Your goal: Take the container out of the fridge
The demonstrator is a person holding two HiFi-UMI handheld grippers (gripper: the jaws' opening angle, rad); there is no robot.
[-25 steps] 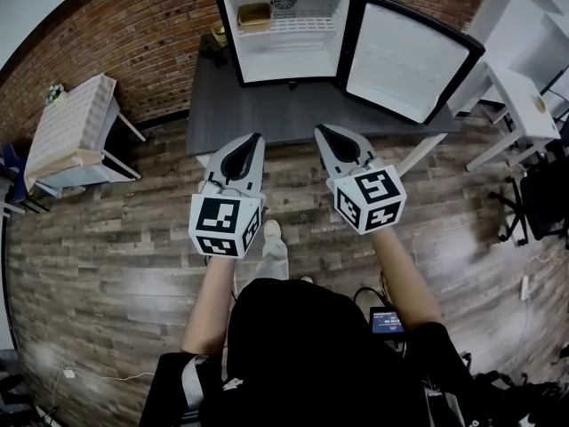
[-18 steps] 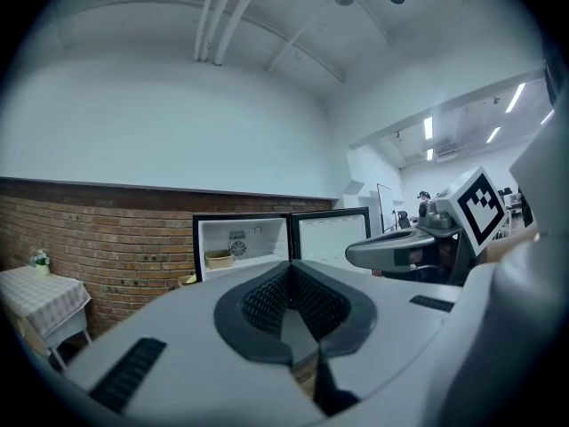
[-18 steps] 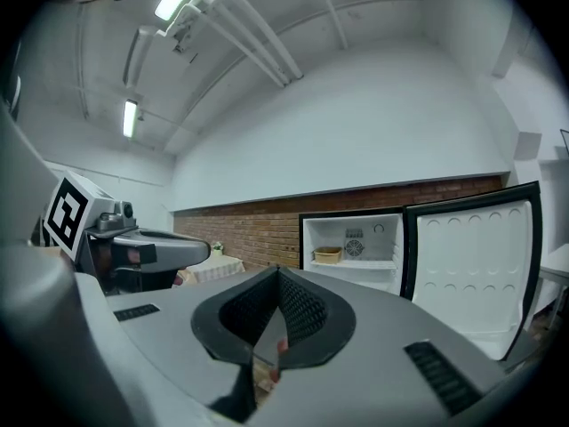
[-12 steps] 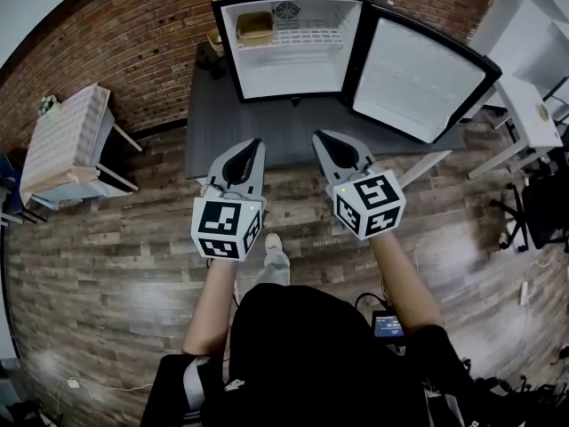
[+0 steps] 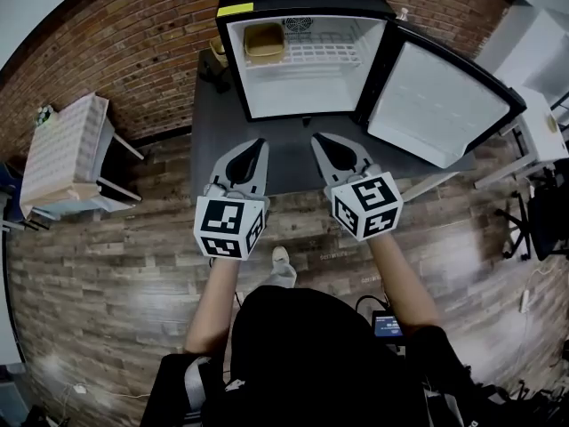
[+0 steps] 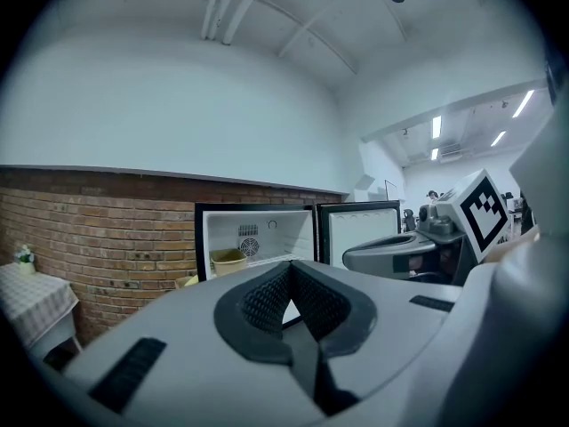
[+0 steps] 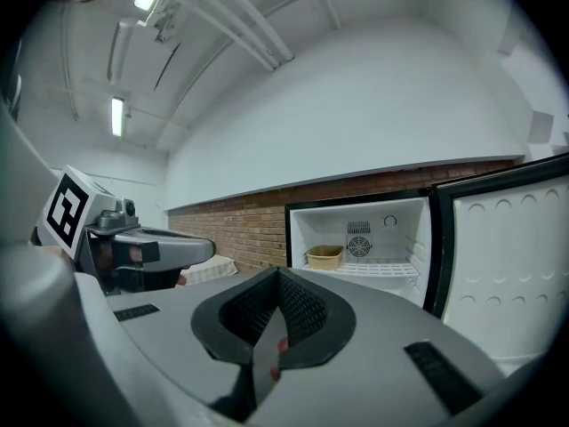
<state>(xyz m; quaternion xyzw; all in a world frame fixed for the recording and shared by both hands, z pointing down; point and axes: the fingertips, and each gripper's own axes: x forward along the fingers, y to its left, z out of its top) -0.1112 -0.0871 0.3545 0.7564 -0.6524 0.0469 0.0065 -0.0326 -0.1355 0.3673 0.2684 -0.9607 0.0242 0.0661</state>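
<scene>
Approach | my left gripper [image 5: 255, 145] and right gripper [image 5: 320, 139]: jaws together, empty; I hold them side by side, aimed at the fridge [image 5: 233, 69] | container [image 5: 264, 41]: upper shelf, left corner | door [image 5: 444, 105] swung right, so access looks free

**Fridge mouth open, door hems in the right**

The fridge [image 5: 302, 87] stands open toward me on the dark table [image 5: 293, 158]. Bare tabletop lies between it and my left claw [image 5: 256, 143] and right claw [image 5: 320, 139]. The swung door [image 5: 440, 105] walls off the right side. Inside, the wire shelf [image 5: 329, 53] splits the cavity. The container [image 5: 264, 41] fills the shelf's left end, and the space beneath is free.
</scene>
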